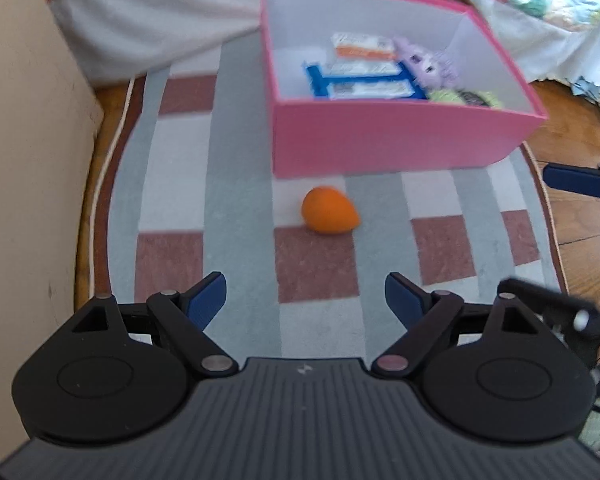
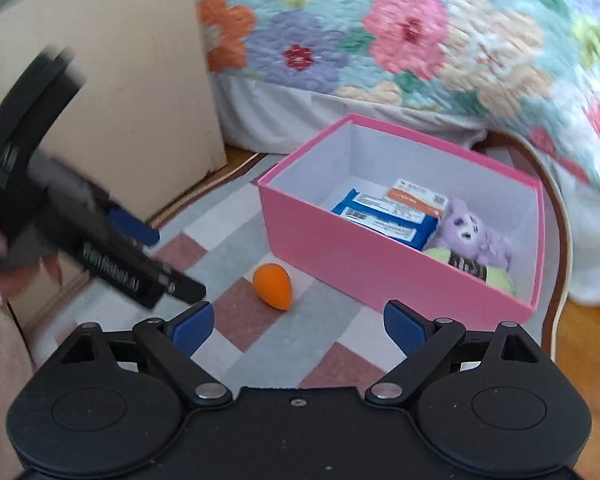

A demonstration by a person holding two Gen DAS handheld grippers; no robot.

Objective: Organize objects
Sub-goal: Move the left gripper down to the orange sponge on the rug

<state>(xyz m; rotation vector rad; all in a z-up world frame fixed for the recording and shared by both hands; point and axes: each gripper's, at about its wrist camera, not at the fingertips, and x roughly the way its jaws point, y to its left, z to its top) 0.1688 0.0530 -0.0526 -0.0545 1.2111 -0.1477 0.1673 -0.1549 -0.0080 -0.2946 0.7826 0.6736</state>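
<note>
1. An orange egg-shaped sponge [image 1: 330,216] is seen lying on its side on the checked rug [image 1: 180,200], just in front of the pink box [image 1: 400,144], apart from it.
2. Its long axis is laid flat; the narrow tip is pointed away from the cream cabinet [image 1: 28,160].
3. Left gripper [image 1: 305,300] and right gripper [image 2: 298,326] are both spread wide, nothing held.

egg: orange egg-shaped object [image 1: 330,210] [image 2: 273,285] — lies on its side on the checked rug, just in front of the box, not touching it
box: pink box [image 1: 396,142] [image 2: 340,248], white inside, open top, upright on the rug
packs: blue-and-white packs [image 1: 362,80] [image 2: 384,216] flat on the box floor, orange-and-white pack [image 1: 364,46] [image 2: 418,198] lying partly over them
plush: purple plush toy [image 1: 426,66] [image 2: 474,236] — at the box's right end, over a green item [image 1: 460,98] [image 2: 480,270]
</note>
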